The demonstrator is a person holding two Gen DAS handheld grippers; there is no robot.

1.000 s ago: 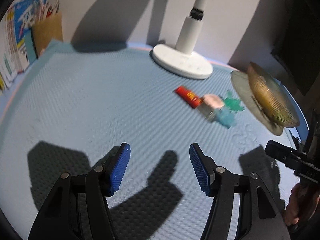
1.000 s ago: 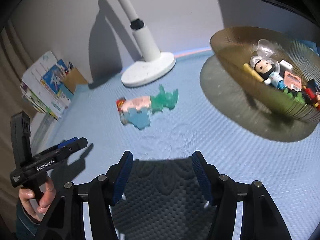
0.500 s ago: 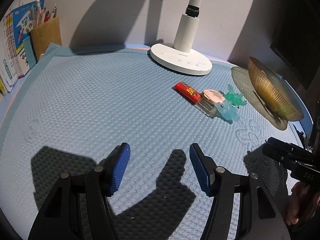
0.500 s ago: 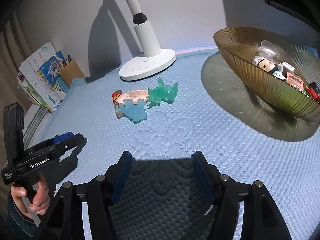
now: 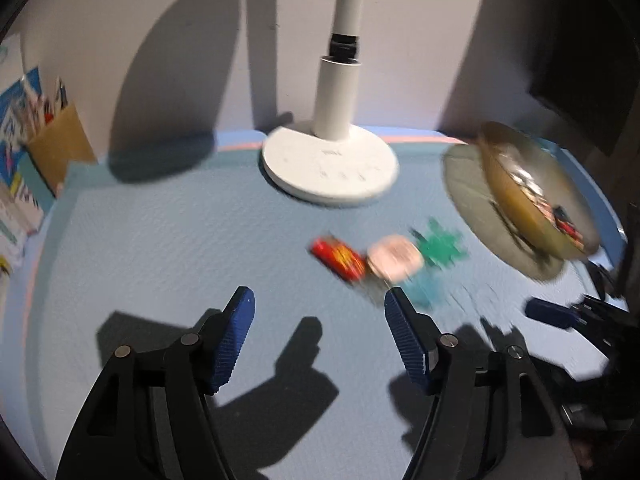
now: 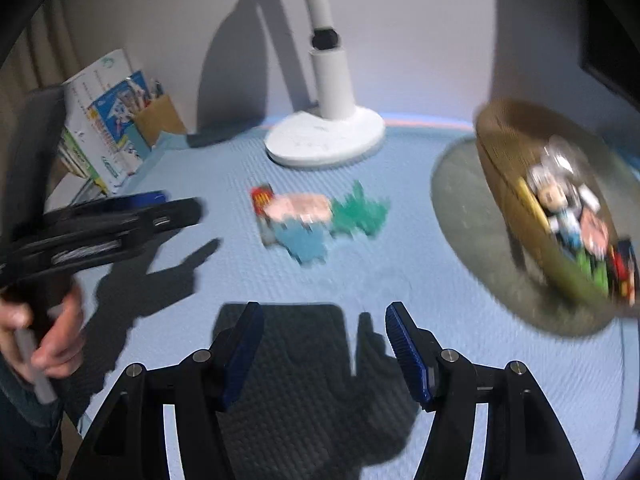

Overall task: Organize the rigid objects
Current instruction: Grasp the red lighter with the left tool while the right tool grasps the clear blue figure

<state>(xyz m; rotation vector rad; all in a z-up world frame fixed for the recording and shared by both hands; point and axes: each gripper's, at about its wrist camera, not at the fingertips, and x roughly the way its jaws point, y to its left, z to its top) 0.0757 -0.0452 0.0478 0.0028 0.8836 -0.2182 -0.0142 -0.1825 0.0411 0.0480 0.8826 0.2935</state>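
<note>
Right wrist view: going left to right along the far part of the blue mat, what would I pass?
Books → cardboard pen holder → white lamp base → golden bowl of toys.

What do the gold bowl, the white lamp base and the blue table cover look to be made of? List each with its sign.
Gold bowl: probably tinted glass or plastic, glossy; the blur hides the rest.
Lamp base: likely smooth matte white plastic, evenly coloured, with faint marks on top.
Table cover: soft quilted fabric or foam, matte, with a fine dimpled texture and a stitched pattern.
</note>
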